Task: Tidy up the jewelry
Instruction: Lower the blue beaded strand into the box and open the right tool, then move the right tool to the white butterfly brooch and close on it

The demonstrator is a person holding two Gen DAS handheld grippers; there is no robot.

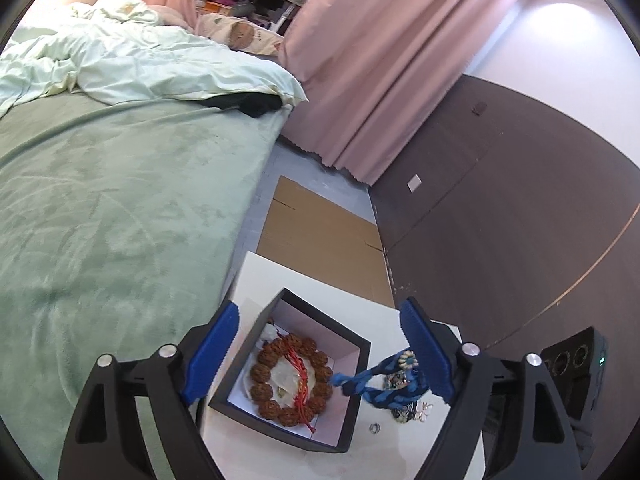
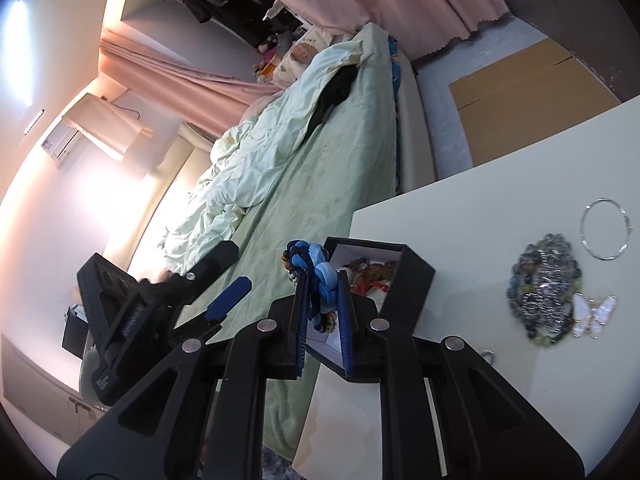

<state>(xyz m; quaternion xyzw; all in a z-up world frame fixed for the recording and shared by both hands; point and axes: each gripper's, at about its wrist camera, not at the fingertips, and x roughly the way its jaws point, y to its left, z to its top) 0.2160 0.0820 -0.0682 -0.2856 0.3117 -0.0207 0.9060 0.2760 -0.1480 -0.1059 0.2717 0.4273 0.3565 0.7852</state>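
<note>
A black square box (image 1: 352, 364) with a pale lining stands on the white table (image 1: 320, 292). A brown beaded bracelet (image 1: 292, 380) with red cord lies inside it. My left gripper (image 1: 320, 356) is open, its fingers either side of the box. My right gripper (image 2: 323, 280) is shut on a blue braided rope piece (image 2: 318, 270) with shells, held at the box's edge (image 2: 416, 280). The same rope (image 1: 384, 380) shows in the left wrist view, reaching over the box's right rim. The left gripper (image 2: 228, 292) also shows in the right wrist view.
On the table lie a beaded and sparkly jewelry pile (image 2: 544, 288), a pearly butterfly piece (image 2: 594, 314), a thin silver bangle (image 2: 606, 228) and a small ring (image 1: 375, 427). A green bed (image 1: 100, 220) is to the left. Cardboard (image 1: 320, 236) lies on the floor beyond the table.
</note>
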